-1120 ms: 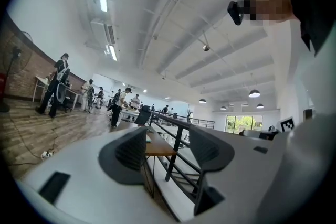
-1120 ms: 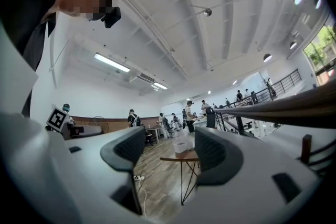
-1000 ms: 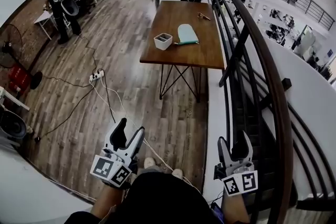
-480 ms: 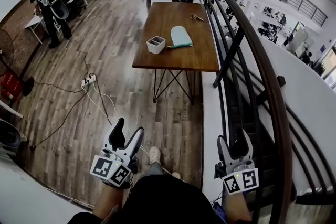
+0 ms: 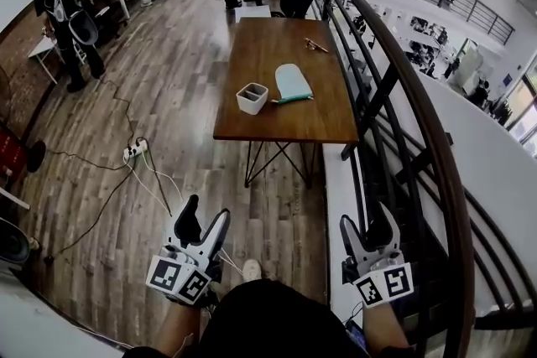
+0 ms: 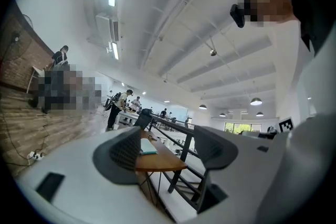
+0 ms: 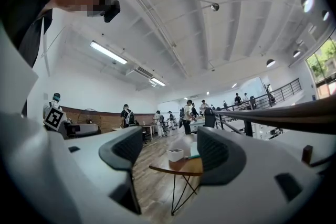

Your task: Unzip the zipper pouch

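The pale green zipper pouch (image 5: 293, 82) lies flat on a wooden table (image 5: 285, 123) some way ahead of me, with a teal pen (image 5: 291, 100) at its near edge. Both grippers are held low in front of my body, far short of the table. My left gripper (image 5: 207, 210) is open and has just been opening wider, with nothing between its fingers. The right gripper (image 5: 367, 220) is also open and empty. In the left gripper view the pouch (image 6: 148, 153) shows between the jaws, far off. The right gripper view frames the table (image 7: 184, 166).
A white square cup (image 5: 252, 97) stands left of the pouch, and a small brown object (image 5: 315, 44) lies farther back. A black railing (image 5: 419, 121) runs along the right. A power strip with cables (image 5: 132, 151) lies on the floor. People (image 5: 63, 12) stand at back left.
The table has drawn nearer and sits lower in the head view. Both grippers have travelled forward with me, staying low and empty.
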Motion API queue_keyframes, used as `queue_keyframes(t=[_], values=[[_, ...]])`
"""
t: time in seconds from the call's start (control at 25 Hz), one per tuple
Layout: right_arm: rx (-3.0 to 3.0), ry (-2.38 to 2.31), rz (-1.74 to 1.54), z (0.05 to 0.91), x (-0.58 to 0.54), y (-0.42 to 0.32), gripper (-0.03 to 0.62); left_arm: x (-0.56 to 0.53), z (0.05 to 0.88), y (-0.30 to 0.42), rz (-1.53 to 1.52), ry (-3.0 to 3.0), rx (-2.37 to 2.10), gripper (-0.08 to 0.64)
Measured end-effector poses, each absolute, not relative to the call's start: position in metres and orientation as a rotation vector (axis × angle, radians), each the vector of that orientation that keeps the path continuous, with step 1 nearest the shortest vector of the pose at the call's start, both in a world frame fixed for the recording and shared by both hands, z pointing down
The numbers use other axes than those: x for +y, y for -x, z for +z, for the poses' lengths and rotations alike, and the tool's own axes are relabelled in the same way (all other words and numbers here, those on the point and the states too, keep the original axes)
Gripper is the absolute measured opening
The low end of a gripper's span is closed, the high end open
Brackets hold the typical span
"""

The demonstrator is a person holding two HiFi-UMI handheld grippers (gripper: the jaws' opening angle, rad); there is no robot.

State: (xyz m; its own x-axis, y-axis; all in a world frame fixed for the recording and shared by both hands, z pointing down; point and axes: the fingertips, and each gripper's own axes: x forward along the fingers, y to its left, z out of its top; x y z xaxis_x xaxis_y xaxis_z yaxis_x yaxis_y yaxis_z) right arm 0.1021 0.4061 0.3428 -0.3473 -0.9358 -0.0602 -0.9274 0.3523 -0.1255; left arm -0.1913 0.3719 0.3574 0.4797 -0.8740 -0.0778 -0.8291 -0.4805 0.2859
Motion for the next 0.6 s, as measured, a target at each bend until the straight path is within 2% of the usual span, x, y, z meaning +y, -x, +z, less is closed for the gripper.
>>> queue_keyframes(t=[0.32, 0.6], values=[[2.515, 1.739, -0.079, 0.34, 0.347, -0.064, 0.305, 0.319, 0.361, 0.236, -0.318, -2.499, -1.459, 0.307], [2.548, 1.731, -0.087, 0.345, 0.307, -0.046, 0.299, 0.282, 0.37, 0.247, -0.301, -2.482, -1.46, 0.307]])
